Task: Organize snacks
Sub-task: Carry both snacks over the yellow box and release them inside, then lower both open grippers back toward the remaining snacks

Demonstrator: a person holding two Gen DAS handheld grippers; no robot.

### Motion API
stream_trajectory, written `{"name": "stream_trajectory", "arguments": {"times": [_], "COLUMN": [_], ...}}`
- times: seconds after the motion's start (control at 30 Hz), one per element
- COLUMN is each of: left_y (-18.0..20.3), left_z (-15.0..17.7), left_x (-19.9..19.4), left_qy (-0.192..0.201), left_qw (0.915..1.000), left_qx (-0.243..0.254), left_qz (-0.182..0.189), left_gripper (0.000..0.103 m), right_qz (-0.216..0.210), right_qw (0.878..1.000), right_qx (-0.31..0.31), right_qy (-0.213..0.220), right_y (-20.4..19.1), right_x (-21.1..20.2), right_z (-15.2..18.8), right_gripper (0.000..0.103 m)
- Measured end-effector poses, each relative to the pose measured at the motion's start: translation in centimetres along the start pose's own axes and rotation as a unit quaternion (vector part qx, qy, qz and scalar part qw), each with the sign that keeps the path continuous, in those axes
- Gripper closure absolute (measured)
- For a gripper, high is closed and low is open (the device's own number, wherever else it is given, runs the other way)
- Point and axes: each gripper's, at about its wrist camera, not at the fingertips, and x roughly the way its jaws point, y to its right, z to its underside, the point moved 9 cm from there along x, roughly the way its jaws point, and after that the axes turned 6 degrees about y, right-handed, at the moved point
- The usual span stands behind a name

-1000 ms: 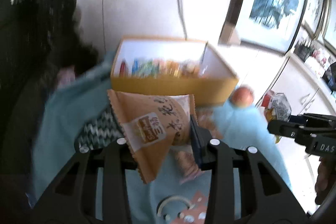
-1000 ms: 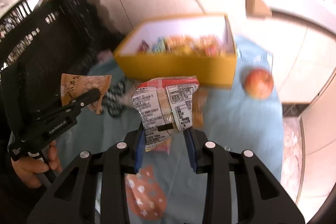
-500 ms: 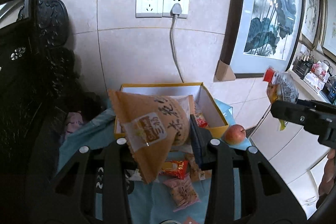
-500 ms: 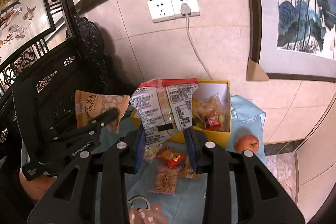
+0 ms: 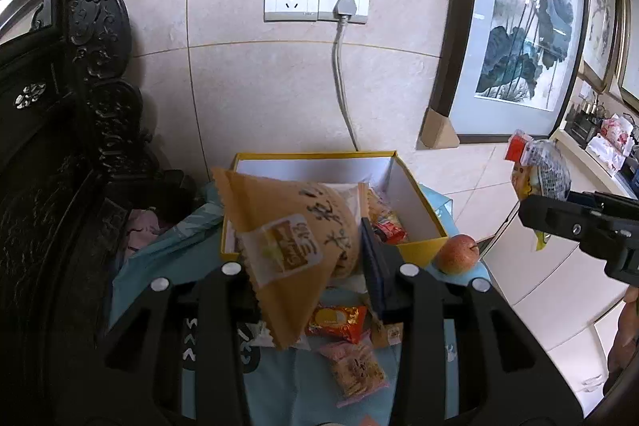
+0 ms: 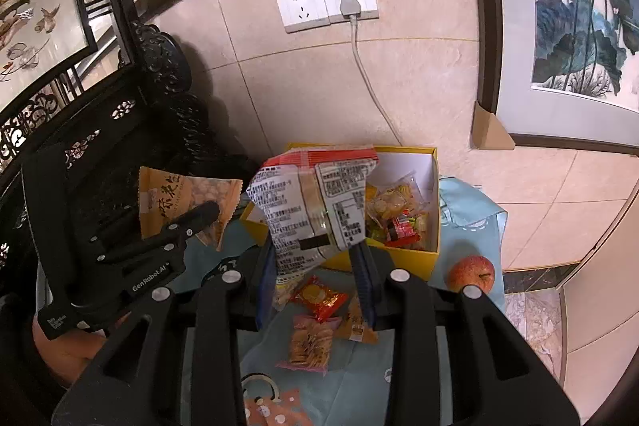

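Pinching snack packets (image 5: 287, 238), both hand-held grippers (image 5: 311, 266).

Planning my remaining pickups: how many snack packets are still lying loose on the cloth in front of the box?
3 visible: a red packet, a pink cracker packet nearer the camera, and an orange packet right of them. More may hide behind the held bags or gripper fingers.

Both grippers (image 5: 309, 254) (image 6: 315, 266) rose above the yellow box (image 5: 419, 246).
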Motion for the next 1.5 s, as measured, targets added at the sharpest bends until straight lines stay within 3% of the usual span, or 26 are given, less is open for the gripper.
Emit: {"name": "stream_trajectory", "arguments": {"times": [0.27,0.33,0.37,0.4,0.5,0.63,0.93,1.1,1.27,1.5], "left_y": [-0.6,-1.2,-1.7,-2.4,-3.8,-4.7,-6.6,-7.0,-6.7,-5.8], "left_z": [-3.8,-5.9,-6.4,-6.5,-5.3,-2.0,9.7,16.0,18.2,18.6], "left_x": [6.1,8.7,9.8,10.8,12.6,12.3,11.8,11.9,12.9,15.1], "left_qy": [-0.004,0.015,0.014,0.008,-0.033,-0.033,-0.109,-0.163,-0.18,-0.182], "left_qw": [0.9996,0.9991,0.9989,0.9984,0.9976,0.9968,0.991,0.9834,0.9803,0.9803], "left_qx": [0.017,0.016,0.009,0.004,-0.007,0.023,0.0,-0.002,0.013,0.033], "left_qz": [-0.023,-0.036,-0.044,-0.056,-0.06,-0.069,-0.078,-0.081,-0.08,-0.07], "left_gripper": [0.062,0.03,0.002,0.002,0.002,0.002,0.002,0.002,0.002,0.002], "right_qz": [0.011,-0.004,0.016,0.037,0.043,0.038,0.048,0.068,0.077,0.078], "right_qw": [1.0,1.0,0.999,0.998,0.997,0.996,0.986,0.978,0.972,0.968], "right_qx": [0.001,0.001,-0.007,-0.013,-0.015,-0.001,0.011,0.02,0.022,0.025], "right_qy": [-0.007,-0.025,-0.039,-0.046,-0.06,-0.081,-0.157,-0.197,-0.221,-0.238], "right_y": [1.9,2.6,3.5,4.2,5.1,6.0,6.3,7.1,7.3,7.3], "right_x": [5.6,9.0,10.9,11.8,13.2,13.8,13.4,13.7,14.9,17.0], "right_z": [-4.3,-5.9,-6.5,-6.5,-5.4,-1.5,10.6,16.1,18.6,19.8], "right_gripper": [0.069,0.063,0.056,0.042,0.041,0.041,0.041,0.041,0.045,0.048]}}
